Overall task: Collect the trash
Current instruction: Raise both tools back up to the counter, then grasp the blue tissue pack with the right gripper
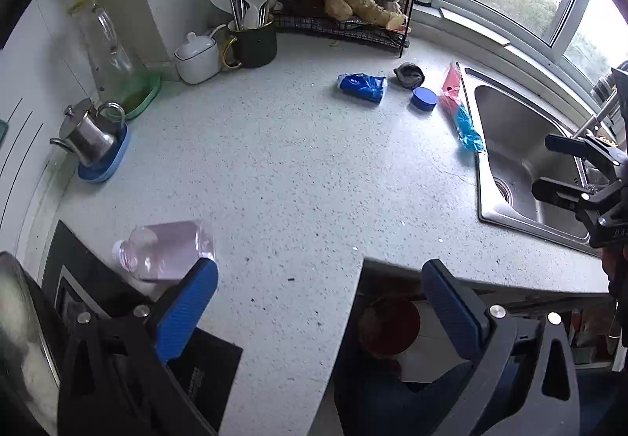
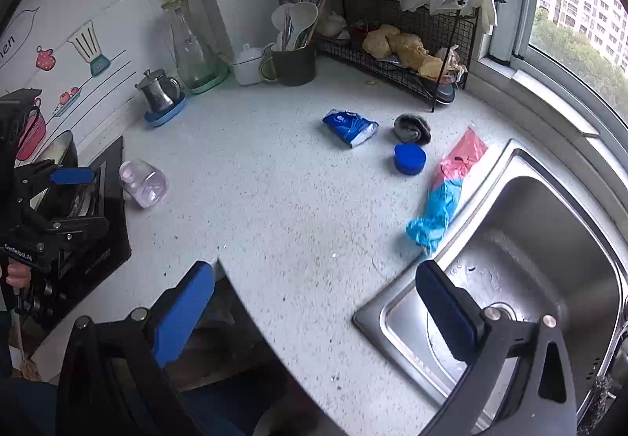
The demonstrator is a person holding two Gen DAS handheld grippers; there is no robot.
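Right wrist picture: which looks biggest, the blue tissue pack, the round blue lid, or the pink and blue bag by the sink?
1. Pink and blue bag, the longest by far.
2. Blue tissue pack.
3. Round blue lid.
The pack and lid look fairly close in size, and the lid lies slightly nearer the camera.

Teapot (image 2: pixel 157 95), carafe (image 2: pixel 191 43), utensil mug (image 2: pixel 293 61).

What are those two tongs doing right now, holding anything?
Left tongs: open, holding nothing, above the counter edge.
Right tongs: open, holding nothing, near the sink.
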